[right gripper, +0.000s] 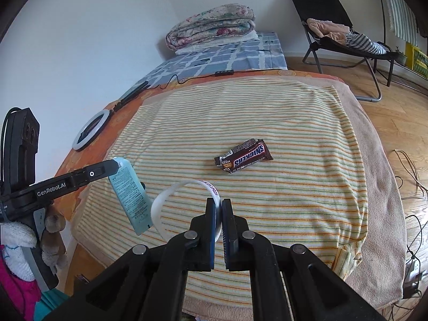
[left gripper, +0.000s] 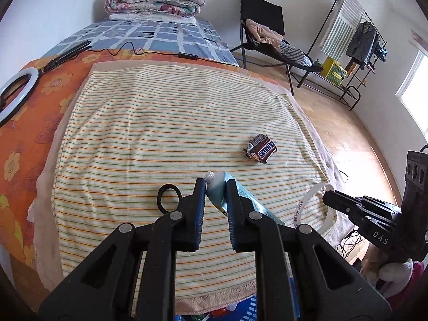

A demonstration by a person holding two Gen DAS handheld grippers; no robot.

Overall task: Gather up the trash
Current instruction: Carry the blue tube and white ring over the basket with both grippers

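A: Item one, left gripper (left gripper: pixel 216 187)?
B: Black two-finger tongs, jaws drawn nearly together and clamped on a pale blue tube (left gripper: pixel 218 187) near its neck. White threaded nozzle, no cap, pointing up and away. In the right wrist view the tube (right gripper: pixel 130 194) hangs slantwise from the fingertips, lifted clear of the striped towel (right gripper: pixel 267 112).

A: Item two, right gripper (right gripper: pixel 217 203)?
B: Same make. Jaws closed as far as they go, pinching a thin white wristband (right gripper: pixel 165 196) with printed lettering. The loop stands out to the left of the fingers, off the towel. From the left wrist view the wristband (left gripper: pixel 307 200) shows at the right, gripped at its far side.

A: Item three, what lies loose?
B: Snickers wrapper (right gripper: pixel 242 156), brown, crumpled, one end torn open, flat on the towel about mid-bed, ahead of both grippers and apart from them. Black hair tie (left gripper: pixel 167 196), a closed loop, on the towel just left of the left gripper's fingers.

A: Surroundings?
B: Orange flowered sheet (left gripper: pixel 24 139) under the towel; ring light (left gripper: pixel 16 93) with its cable at the left edge; folded floral quilt (left gripper: pixel 155 0) at the head of the bed; black folding chair (left gripper: pixel 262 24) heaped with clothes; clothes rack (left gripper: pixel 355 40) by the wall.
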